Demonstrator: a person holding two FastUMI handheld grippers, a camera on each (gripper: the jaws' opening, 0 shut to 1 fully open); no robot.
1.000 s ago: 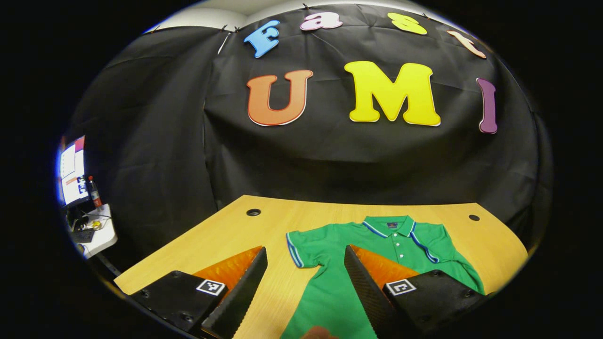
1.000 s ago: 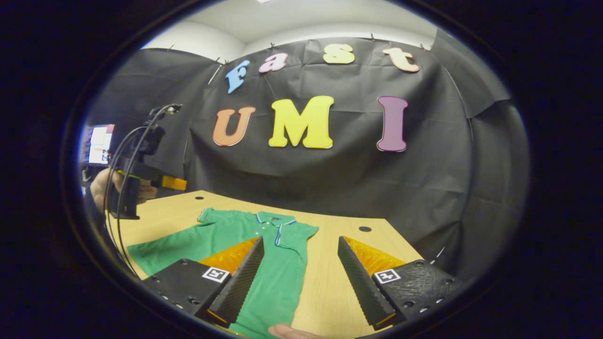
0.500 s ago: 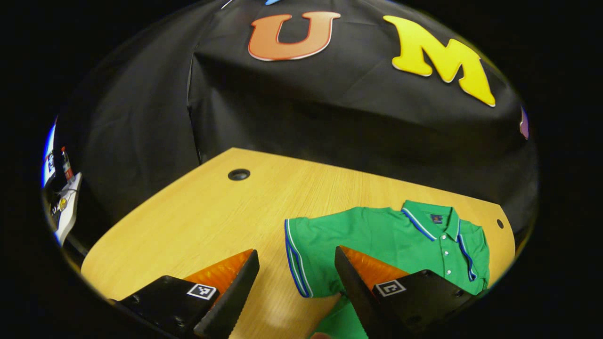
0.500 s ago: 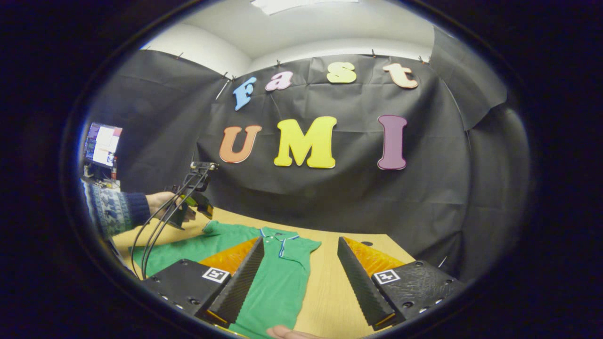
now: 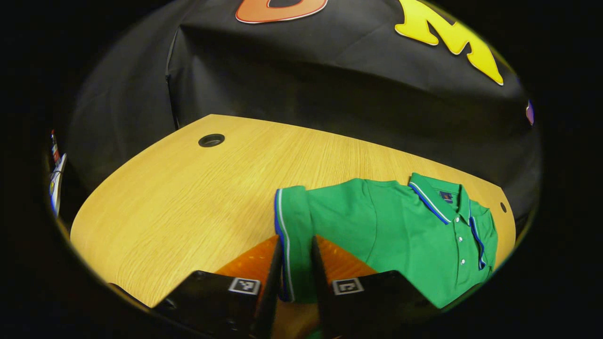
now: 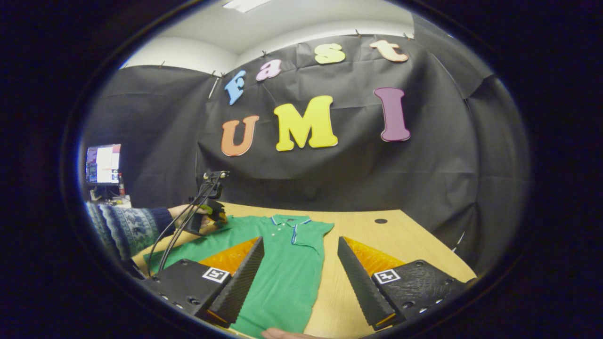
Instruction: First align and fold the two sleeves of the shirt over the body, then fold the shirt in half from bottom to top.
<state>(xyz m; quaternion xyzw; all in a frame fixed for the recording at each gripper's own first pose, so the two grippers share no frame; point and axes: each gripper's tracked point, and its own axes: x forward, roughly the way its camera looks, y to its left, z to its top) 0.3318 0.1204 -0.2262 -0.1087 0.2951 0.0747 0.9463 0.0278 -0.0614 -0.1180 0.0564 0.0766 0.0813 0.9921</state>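
Observation:
A green polo shirt (image 5: 400, 230) with blue-striped collar and cuffs lies flat on the wooden table (image 5: 188, 197), collar toward the back wall. My left gripper (image 5: 296, 241) is shut on its near sleeve (image 5: 293, 212), with both fingers pressing the cuff edge. The far sleeve looks folded over the chest. In the right gripper view the shirt (image 6: 287, 268) runs under my right gripper (image 6: 300, 241), which hovers open above the shirt's right edge and holds nothing. That view shows the left gripper (image 6: 207, 217) at the sleeve, held by a hand in a patterned sleeve (image 6: 127, 226).
Round cable holes sit in the table at the back left (image 5: 211, 140) and back right (image 6: 380, 221). A lit monitor (image 6: 102, 164) stands beyond the table's left side. A fingertip (image 6: 282, 333) shows at the bottom edge. Bare wood lies left of the shirt.
My left gripper went down and forward to the near sleeve and shut on its cuff. The right gripper stayed open and shifted only slightly.

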